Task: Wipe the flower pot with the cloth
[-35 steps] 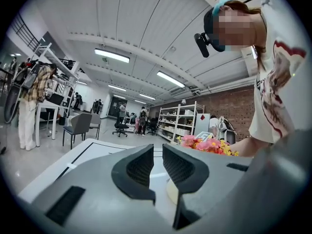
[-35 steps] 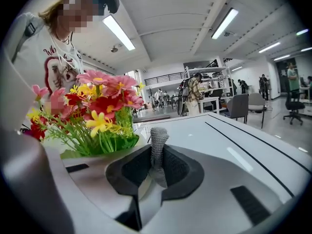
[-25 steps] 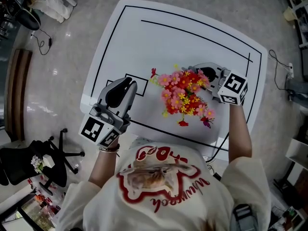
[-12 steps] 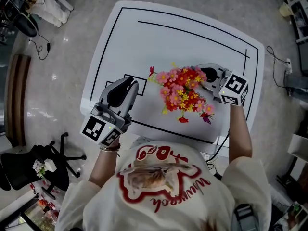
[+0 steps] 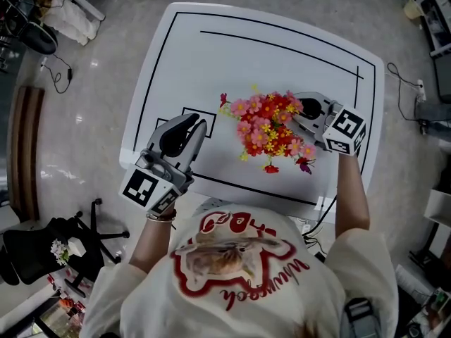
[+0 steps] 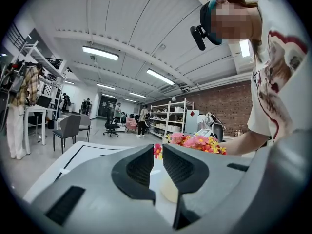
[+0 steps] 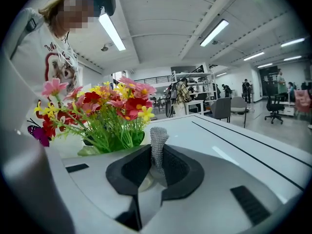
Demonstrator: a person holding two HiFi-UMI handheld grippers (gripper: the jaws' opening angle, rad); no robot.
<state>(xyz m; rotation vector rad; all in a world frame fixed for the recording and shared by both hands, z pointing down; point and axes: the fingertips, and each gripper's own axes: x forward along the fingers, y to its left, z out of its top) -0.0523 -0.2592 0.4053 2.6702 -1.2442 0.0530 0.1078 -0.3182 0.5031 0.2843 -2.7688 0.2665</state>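
A bunch of pink, red and yellow artificial flowers (image 5: 268, 127) stands at the middle right of the white table (image 5: 211, 55). The blooms hide the flower pot from above. My right gripper (image 5: 297, 116) sits tight against the bouquet's right side. It is shut on a strip of grey knitted cloth (image 7: 158, 139) that sticks up between the jaws (image 7: 157, 155). The green stems and flowers (image 7: 105, 113) are just left of it. My left gripper (image 5: 199, 127) hovers over the table's near left, apart from the flowers. Its jaws (image 6: 157, 156) are shut on nothing, with the bouquet (image 6: 195, 143) beyond.
Black lines and a small rectangle (image 5: 192, 117) are marked on the table. A black office chair (image 5: 42, 241) stands on the floor at the lower left, and a dark bench (image 5: 25, 146) lies left of the table. Shelving (image 6: 170, 118) and chairs stand further back.
Almost nothing differs: the right gripper stays against the flowers with the cloth and the left gripper holds its place. Only the head view has drifted slightly.
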